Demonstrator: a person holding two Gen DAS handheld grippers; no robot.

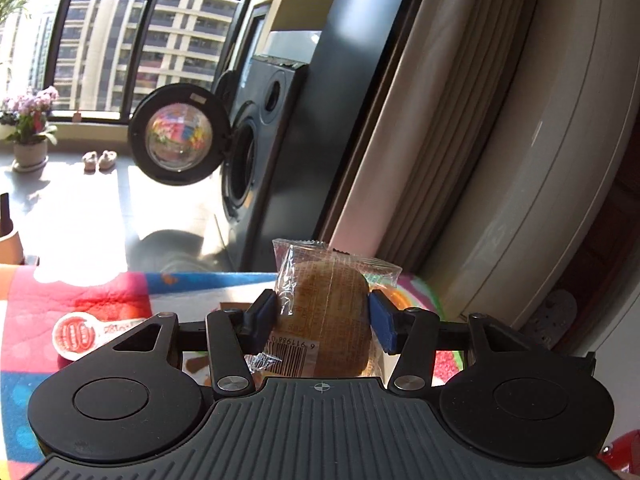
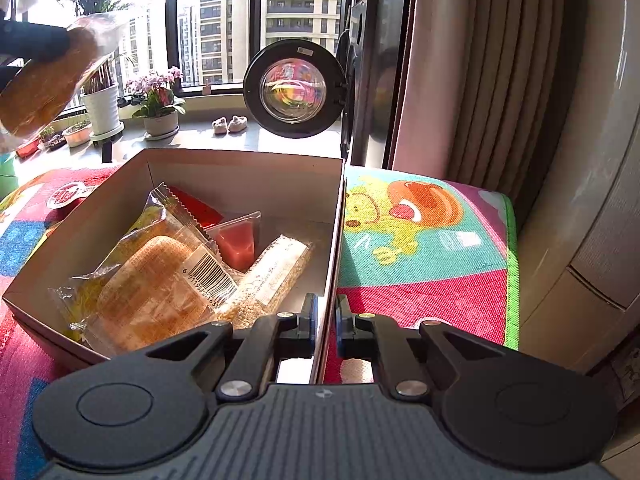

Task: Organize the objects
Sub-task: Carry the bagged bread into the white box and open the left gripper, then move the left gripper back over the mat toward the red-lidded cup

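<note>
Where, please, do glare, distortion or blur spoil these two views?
Left wrist view: sunlight blows out the floor, fisheye bends the curtain, yet the left gripper and its wrapped bun stay sharp. Right wrist view: the window glares, the raised bun is blurred, the box clear.

My left gripper (image 1: 322,322) clamps a clear-wrapped round golden bun (image 1: 329,312) above the colourful cartoon-print mat (image 1: 120,300), near a round red-and-white sealed cup (image 1: 75,337).

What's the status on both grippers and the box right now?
Left gripper shut on wrapped bun, held aloft. Right gripper clamps box wall. Nothing in the way.
</note>
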